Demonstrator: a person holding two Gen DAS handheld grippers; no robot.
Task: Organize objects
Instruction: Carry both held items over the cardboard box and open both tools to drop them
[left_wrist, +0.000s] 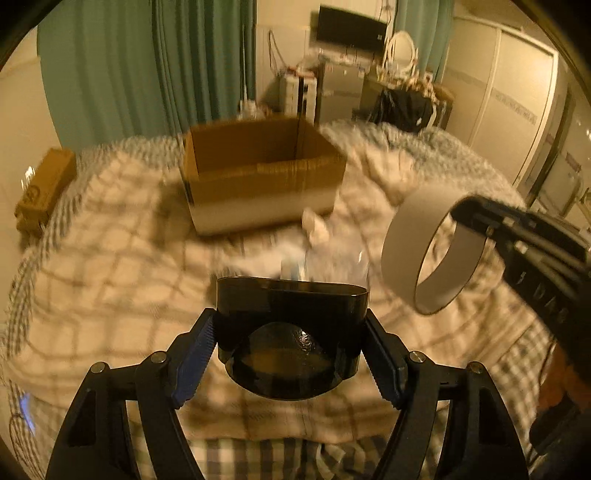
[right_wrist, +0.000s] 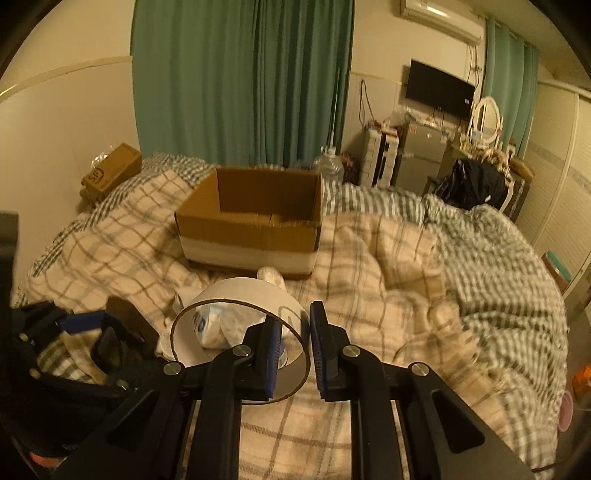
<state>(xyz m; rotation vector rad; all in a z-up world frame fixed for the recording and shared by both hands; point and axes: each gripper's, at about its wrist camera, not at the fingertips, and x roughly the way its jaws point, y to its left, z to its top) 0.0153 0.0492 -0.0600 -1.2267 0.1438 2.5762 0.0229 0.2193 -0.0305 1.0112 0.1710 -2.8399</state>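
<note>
My left gripper (left_wrist: 290, 341) is shut on a black round container (left_wrist: 291, 332) and holds it above the bed. My right gripper (right_wrist: 295, 350) is shut on the wall of a white tape ring (right_wrist: 240, 299); the ring (left_wrist: 417, 243) and right gripper (left_wrist: 472, 218) also show at the right of the left wrist view. An open cardboard box (right_wrist: 251, 225) stands on the checked blanket ahead of both grippers; it also shows in the left wrist view (left_wrist: 262, 173). A white plastic bag (right_wrist: 221, 325) lies on the bed, seen through the ring.
A checked blanket (right_wrist: 406, 266) covers the bed. A small brown box (right_wrist: 110, 173) sits at the far left by the wall. Green curtains (right_wrist: 240, 74), a fridge (right_wrist: 421, 155) and a wall television (right_wrist: 439, 90) stand beyond the bed.
</note>
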